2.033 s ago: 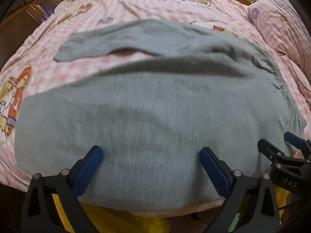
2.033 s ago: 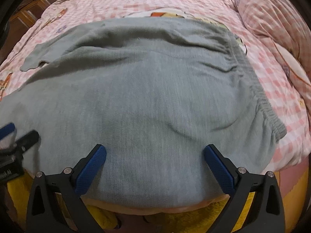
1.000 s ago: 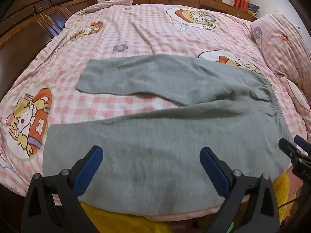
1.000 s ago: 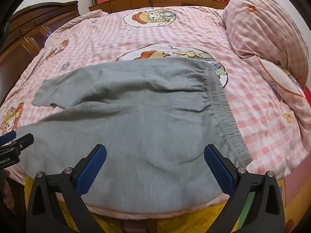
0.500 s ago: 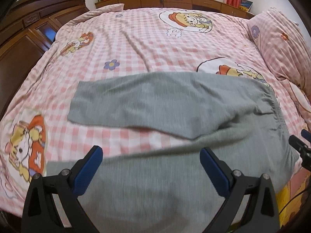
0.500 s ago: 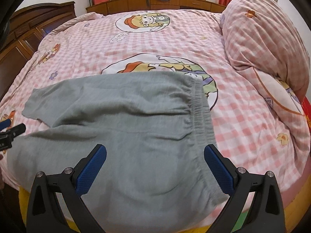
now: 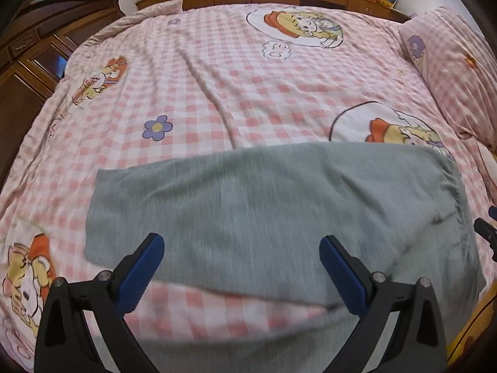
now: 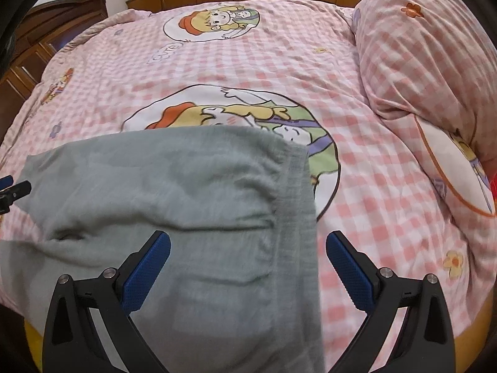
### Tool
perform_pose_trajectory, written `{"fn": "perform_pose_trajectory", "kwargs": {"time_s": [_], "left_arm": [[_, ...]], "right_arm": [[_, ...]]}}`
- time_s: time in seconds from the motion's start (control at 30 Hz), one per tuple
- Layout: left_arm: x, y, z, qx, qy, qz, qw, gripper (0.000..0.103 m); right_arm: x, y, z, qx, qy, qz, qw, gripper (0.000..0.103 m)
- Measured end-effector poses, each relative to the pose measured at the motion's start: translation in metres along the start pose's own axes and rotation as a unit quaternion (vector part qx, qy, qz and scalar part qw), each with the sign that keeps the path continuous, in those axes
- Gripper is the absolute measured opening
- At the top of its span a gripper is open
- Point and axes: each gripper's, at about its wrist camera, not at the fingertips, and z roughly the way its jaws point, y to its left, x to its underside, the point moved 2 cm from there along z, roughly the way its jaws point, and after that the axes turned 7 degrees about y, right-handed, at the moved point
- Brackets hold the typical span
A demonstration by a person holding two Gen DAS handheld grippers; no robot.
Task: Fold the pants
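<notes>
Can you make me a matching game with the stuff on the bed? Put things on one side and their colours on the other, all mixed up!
Things:
1. pants
2. gripper pads
3. pillow
4. flower

Colours:
A. purple with a yellow middle
B. grey
C. pink and white checks
D. blue

Right pairs: 1-B, 2-D, 3-C, 4-A
</notes>
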Motion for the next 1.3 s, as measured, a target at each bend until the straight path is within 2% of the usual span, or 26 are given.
{"fn": "perform_pose_trajectory", "kwargs": {"time_s": [0.43, 0.63, 0.77, 0.83, 0.87, 0.93, 0.97, 1.0, 1.03, 1.07, 1.1, 1.17, 1.3], "left_arm": [[-0.065, 0.004, 0.06, 0.033, 0.028, 0.052, 0.9977, 0.102], [-0.078, -0.002, 0.093, 0.017, 0.046, 0.089, 0.9948, 0.102], [-0.08, -0.002, 0.115, 0.026, 0.068, 0.088, 0.9934, 0.094], [-0.08, -0.001, 0.12, 0.027, 0.067, 0.083, 0.9939, 0.087], [-0.079, -0.002, 0.121, 0.03, 0.063, 0.08, 0.9944, 0.081], [-0.078, -0.004, 0.118, 0.031, 0.053, 0.08, 0.9949, 0.059], [-0.077, -0.006, 0.115, 0.031, 0.05, 0.085, 0.9947, 0.039], [-0.077, -0.008, 0.112, 0.023, 0.048, 0.09, 0.9946, 0.025], [-0.079, -0.01, 0.11, 0.015, 0.047, 0.092, 0.9945, 0.021], [-0.08, -0.008, 0.107, 0.015, 0.046, 0.093, 0.9945, 0.015], [-0.08, -0.008, 0.105, 0.02, 0.045, 0.091, 0.9946, 0.009], [-0.083, 0.0, 0.1, 0.034, 0.042, 0.077, 0.9955, 0.004], [-0.085, 0.011, 0.079, 0.052, 0.023, 0.051, 0.9971, 0.003]], "right_arm": [[-0.064, -0.025, 0.052, 0.002, 0.036, -0.026, 0.999, 0.1], [-0.088, -0.027, 0.086, -0.01, 0.072, -0.041, 0.996, 0.097], [-0.091, -0.027, 0.111, -0.023, 0.106, -0.049, 0.993, 0.093], [-0.088, -0.028, 0.12, -0.025, 0.112, -0.046, 0.992, 0.093], [-0.087, -0.028, 0.121, -0.027, 0.108, -0.044, 0.993, 0.092], [-0.084, -0.027, 0.118, -0.03, 0.096, -0.047, 0.994, 0.087], [-0.083, -0.027, 0.115, -0.034, 0.092, -0.051, 0.994, 0.075], [-0.081, -0.025, 0.112, -0.037, 0.087, -0.055, 0.994, 0.057], [-0.081, -0.024, 0.107, -0.043, 0.084, -0.06, 0.994, 0.047], [-0.08, -0.022, 0.102, -0.048, 0.082, -0.065, 0.993, 0.028], [-0.08, -0.02, 0.097, -0.054, 0.08, -0.068, 0.993, 0.024], [-0.08, -0.019, 0.086, -0.055, 0.066, -0.072, 0.994, 0.023], [-0.08, -0.023, 0.063, -0.06, 0.031, -0.071, 0.995, 0.023]]}}
